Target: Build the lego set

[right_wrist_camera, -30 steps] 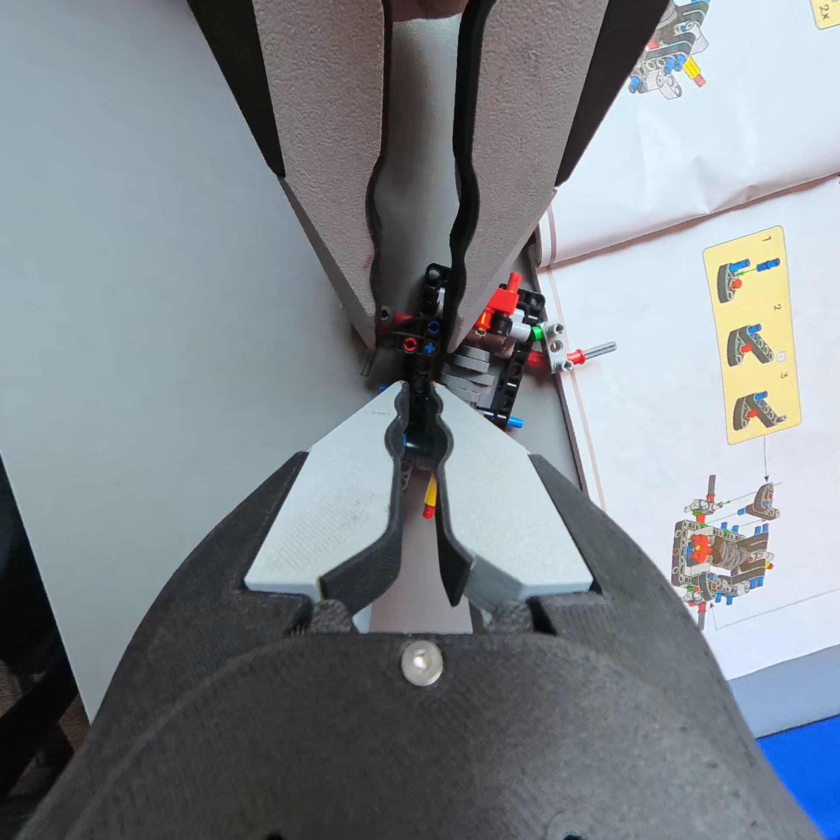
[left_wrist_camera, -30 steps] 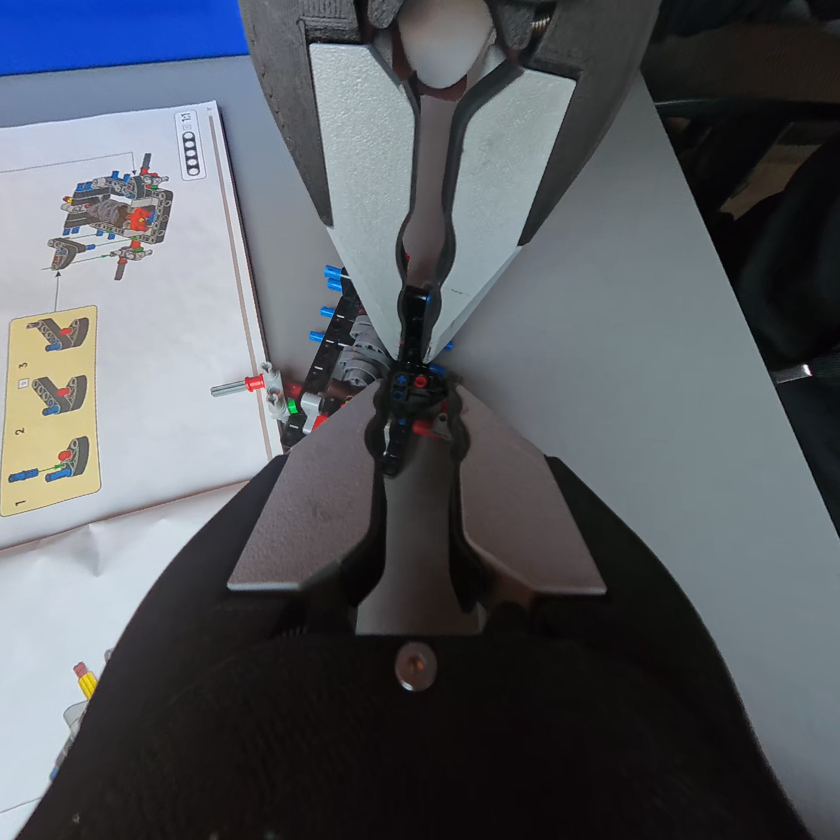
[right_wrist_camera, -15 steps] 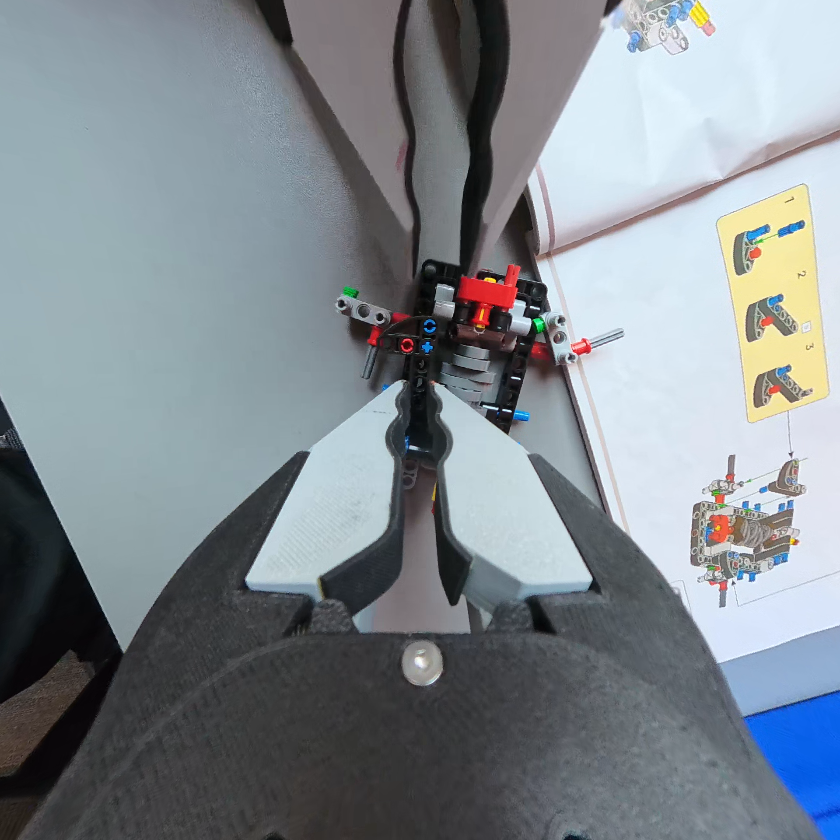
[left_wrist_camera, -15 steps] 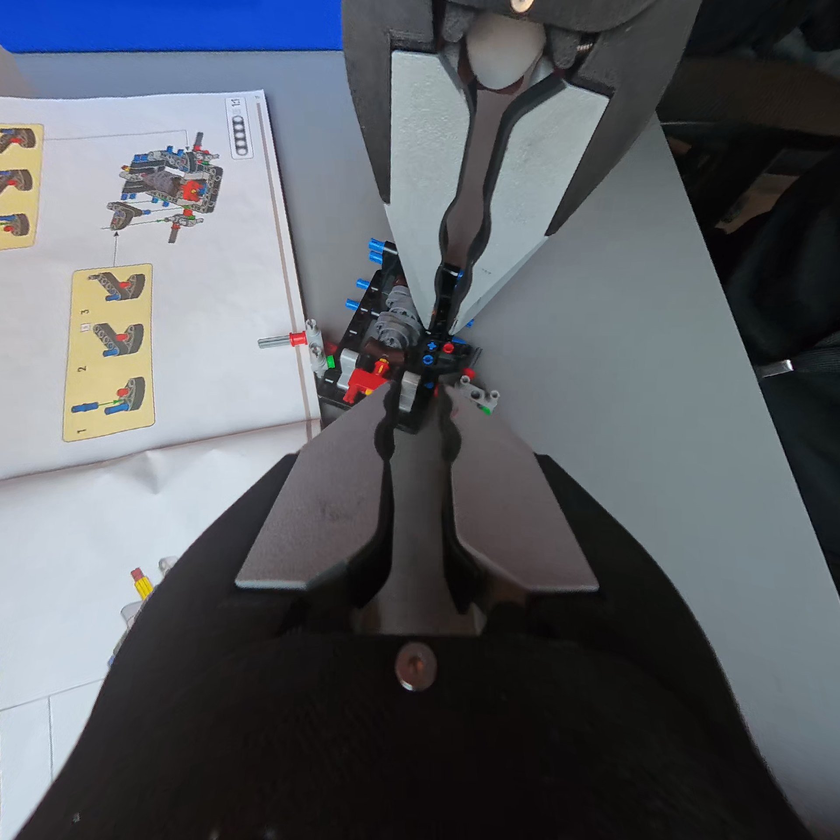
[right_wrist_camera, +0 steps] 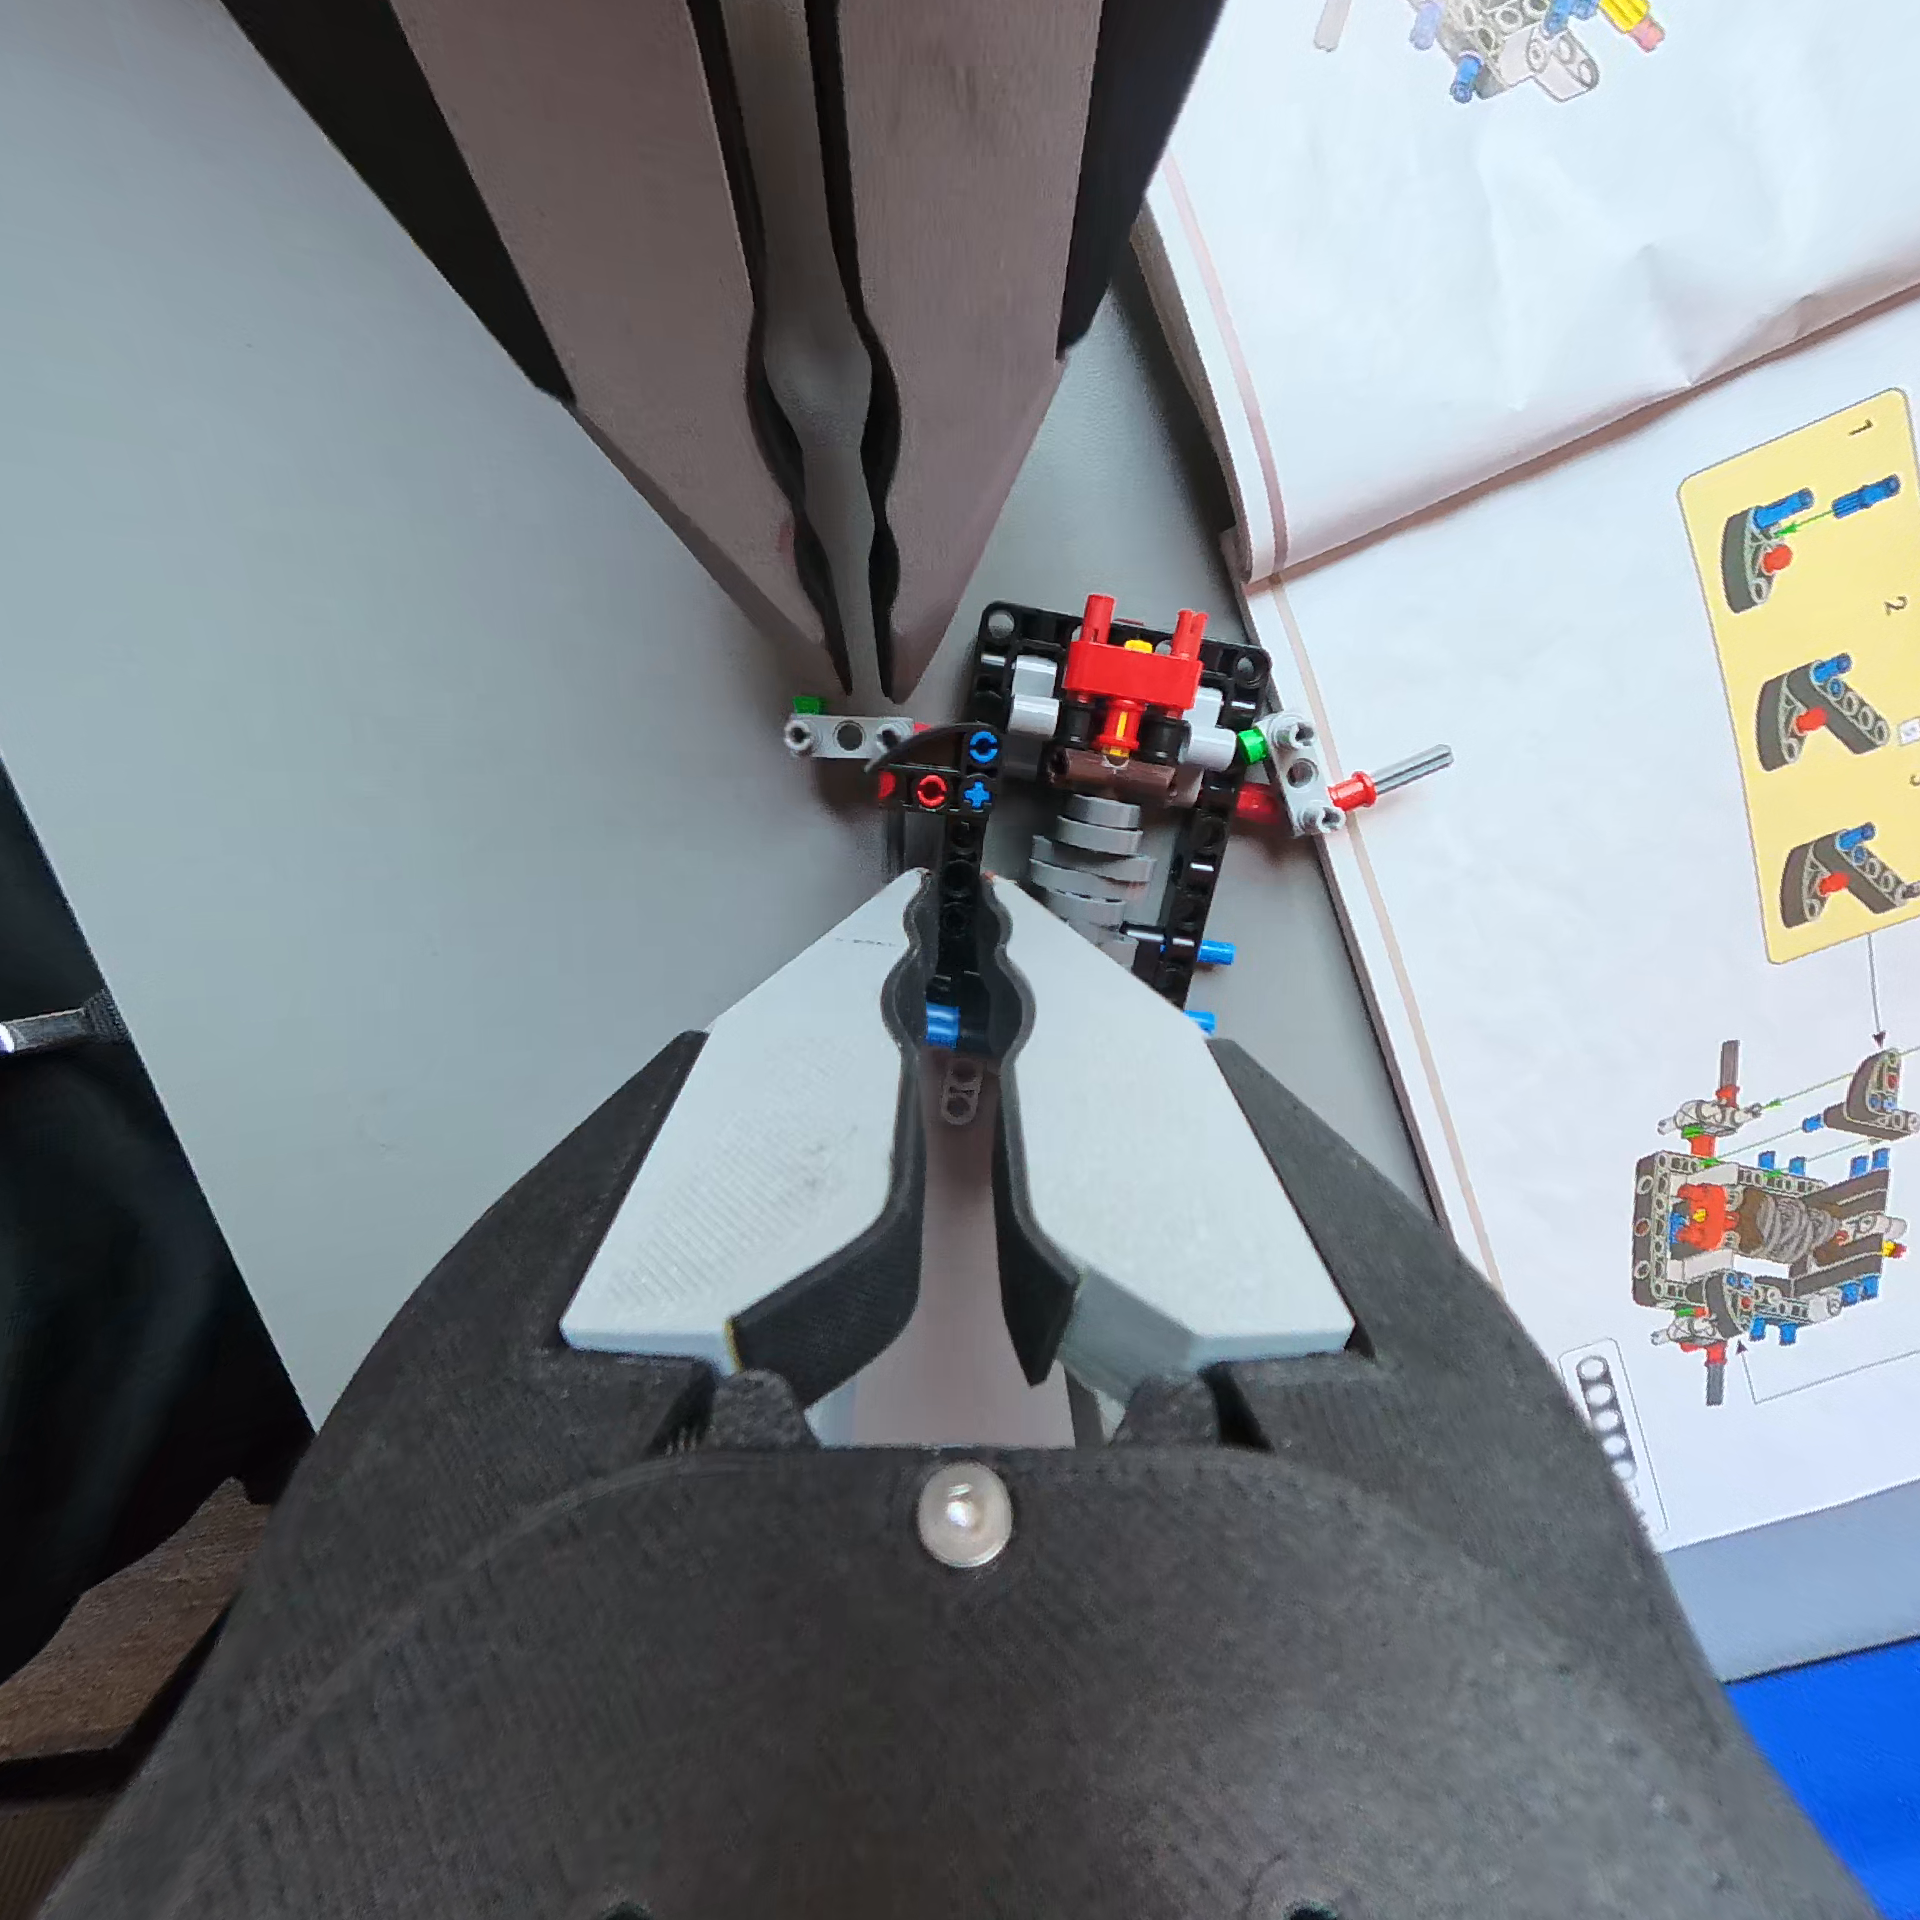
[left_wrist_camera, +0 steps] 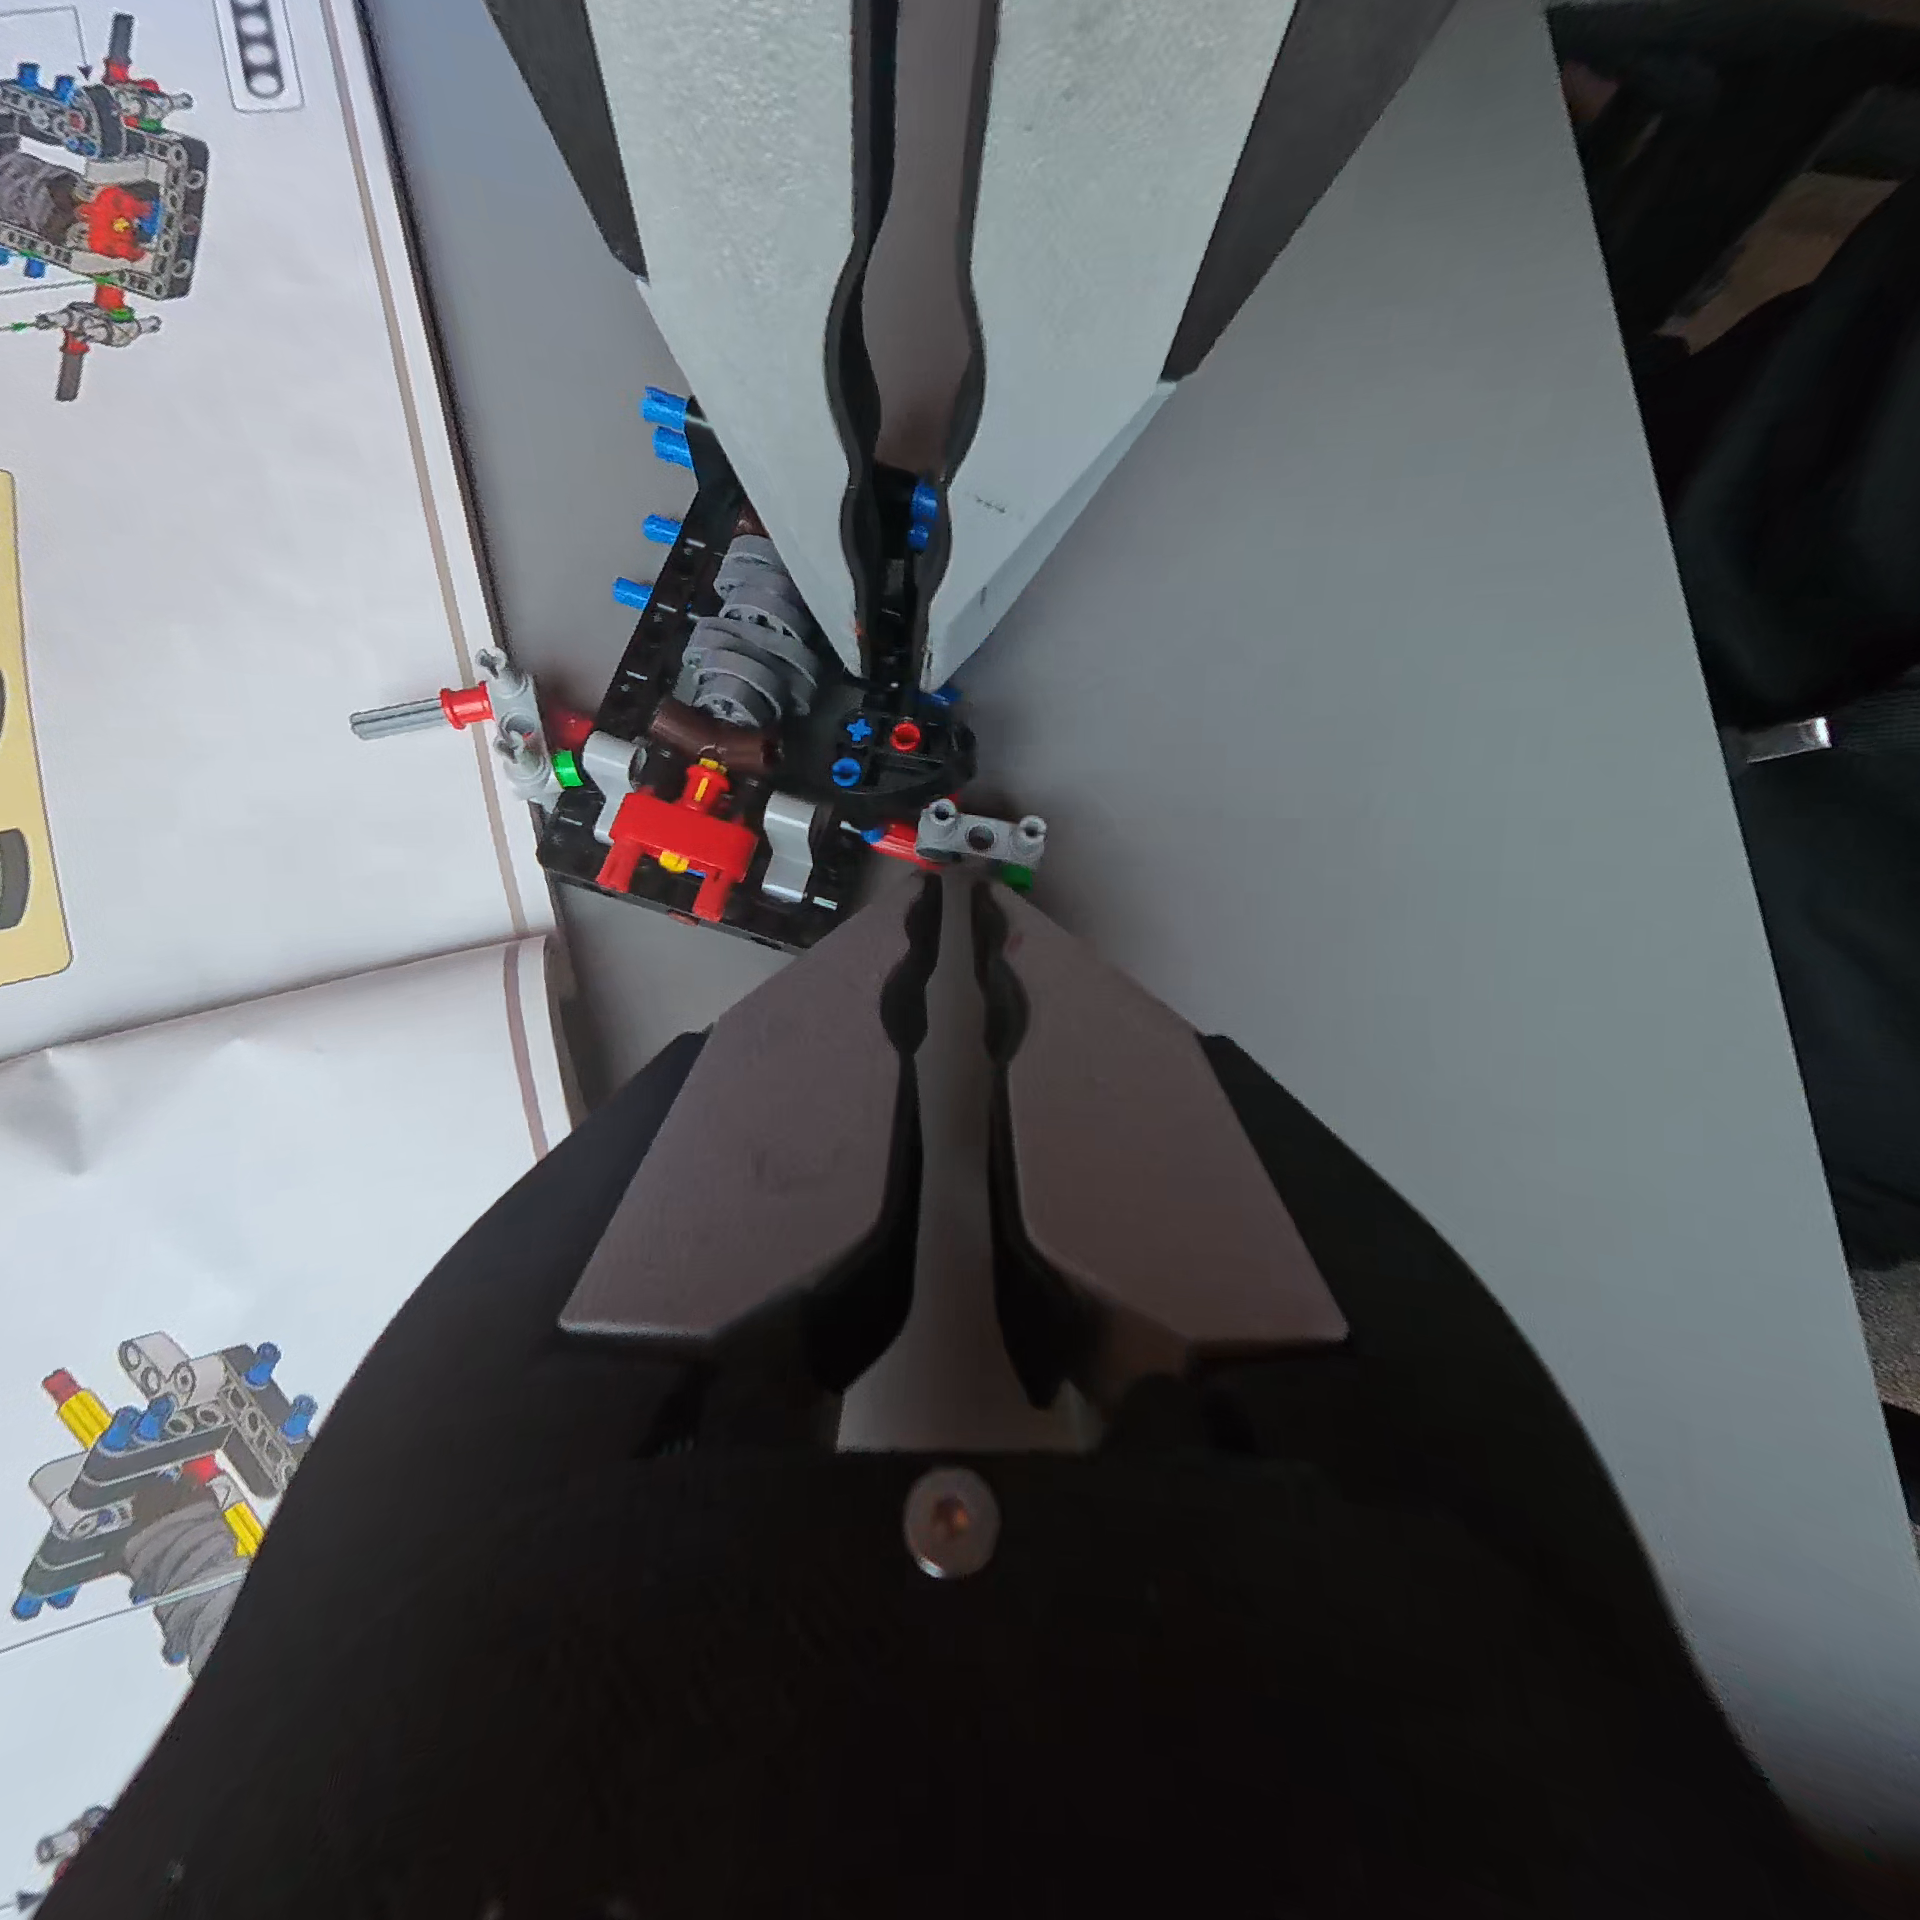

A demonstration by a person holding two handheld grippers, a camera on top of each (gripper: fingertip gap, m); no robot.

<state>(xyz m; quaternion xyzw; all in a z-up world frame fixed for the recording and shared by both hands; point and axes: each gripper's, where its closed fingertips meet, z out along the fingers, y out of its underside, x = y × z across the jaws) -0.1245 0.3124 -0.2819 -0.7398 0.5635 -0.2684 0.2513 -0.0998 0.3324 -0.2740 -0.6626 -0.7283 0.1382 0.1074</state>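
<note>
Our right gripper (right_wrist_camera: 956,883) is clamped on the black liftarm (right_wrist_camera: 961,831) along the side of the lego frame (right_wrist_camera: 1122,790), which sits on the grey bench (right_wrist_camera: 364,623) beside the instruction booklet (right_wrist_camera: 1558,416). Left gripper (left_wrist_camera: 951,894) is nearly closed and holding nothing, tips just shy of the small grey connector (left_wrist_camera: 982,834). Risk as we see it: nudge that connector sideways and its pin pops out, or the frame skids. Compared with a second ago, the left gripper has let go and backed off.
</note>
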